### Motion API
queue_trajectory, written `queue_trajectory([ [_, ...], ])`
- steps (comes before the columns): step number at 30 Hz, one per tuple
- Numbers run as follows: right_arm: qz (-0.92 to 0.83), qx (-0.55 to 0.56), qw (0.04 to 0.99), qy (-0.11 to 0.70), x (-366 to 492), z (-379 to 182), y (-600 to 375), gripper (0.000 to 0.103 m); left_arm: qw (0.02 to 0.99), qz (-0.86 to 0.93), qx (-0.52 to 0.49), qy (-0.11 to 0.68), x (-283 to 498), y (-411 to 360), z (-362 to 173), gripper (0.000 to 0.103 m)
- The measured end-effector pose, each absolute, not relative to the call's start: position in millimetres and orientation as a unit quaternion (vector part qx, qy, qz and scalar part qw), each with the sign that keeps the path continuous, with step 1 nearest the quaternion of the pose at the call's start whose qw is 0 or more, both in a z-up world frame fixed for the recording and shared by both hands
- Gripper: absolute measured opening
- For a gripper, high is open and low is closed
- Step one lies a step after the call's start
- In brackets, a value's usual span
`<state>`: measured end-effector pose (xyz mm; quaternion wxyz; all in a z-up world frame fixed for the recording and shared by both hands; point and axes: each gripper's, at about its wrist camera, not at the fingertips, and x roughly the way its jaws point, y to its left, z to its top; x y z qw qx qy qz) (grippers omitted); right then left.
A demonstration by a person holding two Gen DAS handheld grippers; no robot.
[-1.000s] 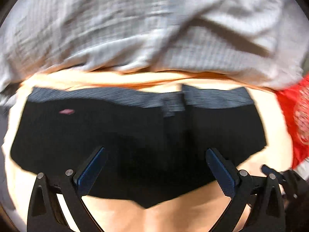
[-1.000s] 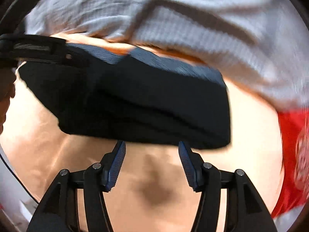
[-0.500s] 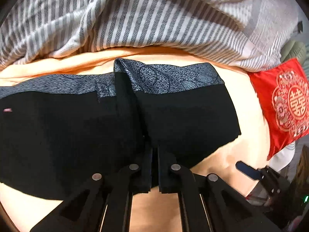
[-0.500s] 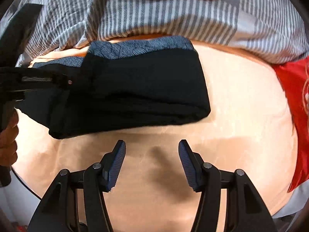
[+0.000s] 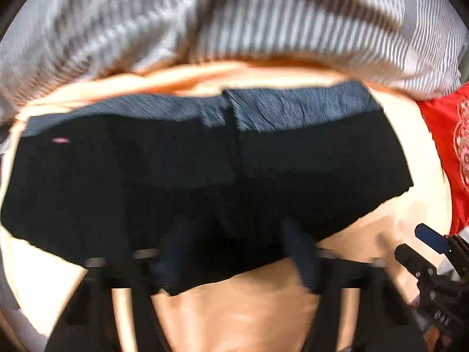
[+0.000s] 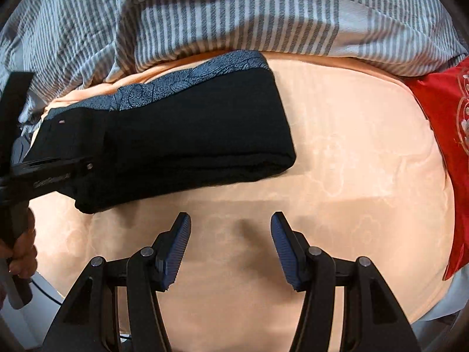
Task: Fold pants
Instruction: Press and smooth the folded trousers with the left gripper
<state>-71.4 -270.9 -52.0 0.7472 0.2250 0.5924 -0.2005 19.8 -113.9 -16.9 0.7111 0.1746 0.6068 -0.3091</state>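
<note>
Black pants folded on the peach sheet, far left. Soft, limp, light; best pinched at the near edge. Left gripper just reopening over that hem, nothing clamped; right gripper open, empty.

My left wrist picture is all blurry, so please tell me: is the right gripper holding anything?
Observer: No. The right gripper is open, with only bare peach sheet between its fingers.
Operator: Is it touching the pants?
Observer: No. The pants lie apart from it, farther up the bed.
Operator: Are they folded?
Observer: Yes. Stacked layers show along their near edge.
</note>
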Motion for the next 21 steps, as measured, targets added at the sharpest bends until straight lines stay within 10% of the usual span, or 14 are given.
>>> queue_trajectory([
  [14,-0.211,0.265,0.73,0.593,-84.5,-51.8,-289.9,0.061,0.71,-0.288,0.211,0.607,10.5,-177.2,-38.7,0.073],
  [16,-0.209,0.274,0.727,0.594,-88.4,-51.3,-292.2,0.062,0.701,-0.268,0.191,0.632,18.6,-171.0,-59.3,0.088],
  [21,-0.207,0.271,0.731,0.592,-99.3,-47.0,-292.4,0.07,0.706,-0.228,0.166,0.65,31.5,-144.2,-50.7,0.09],
])
